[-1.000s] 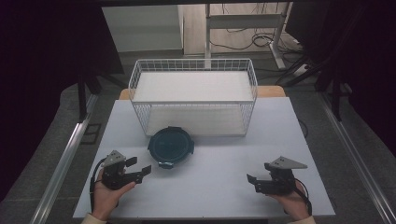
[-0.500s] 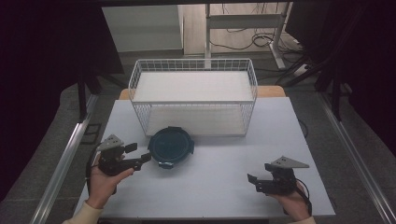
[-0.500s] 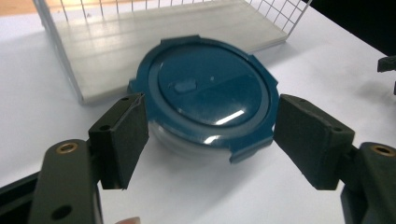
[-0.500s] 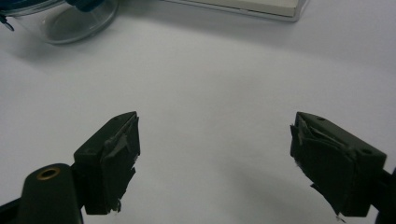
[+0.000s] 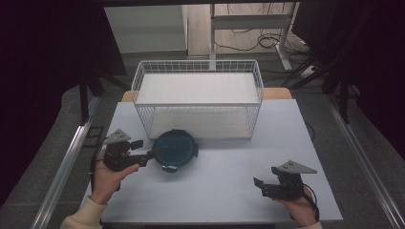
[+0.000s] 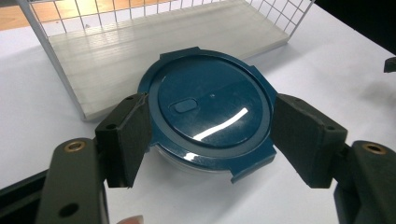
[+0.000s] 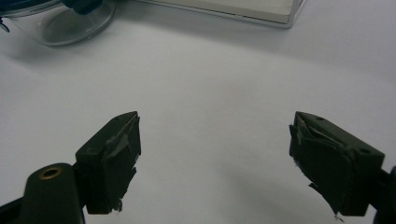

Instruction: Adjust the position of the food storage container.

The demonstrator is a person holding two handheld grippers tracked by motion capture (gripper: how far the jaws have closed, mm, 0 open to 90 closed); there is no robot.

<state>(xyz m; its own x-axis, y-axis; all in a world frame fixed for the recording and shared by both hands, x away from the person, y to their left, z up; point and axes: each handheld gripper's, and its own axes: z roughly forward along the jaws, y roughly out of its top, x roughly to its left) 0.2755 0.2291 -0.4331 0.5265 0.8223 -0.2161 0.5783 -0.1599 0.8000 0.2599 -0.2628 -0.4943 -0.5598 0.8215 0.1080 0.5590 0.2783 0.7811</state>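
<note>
A round clear container with a dark blue lid (image 5: 175, 149) stands on the white table (image 5: 224, 191) in front of the wire basket. My left gripper (image 5: 145, 149) is held level at its left side, open, fingertips at the rim. In the left gripper view the lid (image 6: 212, 102) fills the gap between the jaws of my left gripper (image 6: 210, 140), which have just been closing a little; the pads are not pressing on it. At the table's near right my right gripper (image 5: 260, 187) rests open, and in its own view the right gripper (image 7: 215, 154) has only bare table between its jaws.
A white wire basket (image 5: 198, 64) with a pale board in its bottom stands at the back of the table, just behind the container. The container's clear bowl (image 7: 60, 23) and the basket's board (image 7: 261, 11) sit far from the right gripper. Bare table lies between the hands.
My left hand has risen and moved right and away from the near edge, bringing its gripper up to the container's left rim. The right hand and the container have stayed put.
</note>
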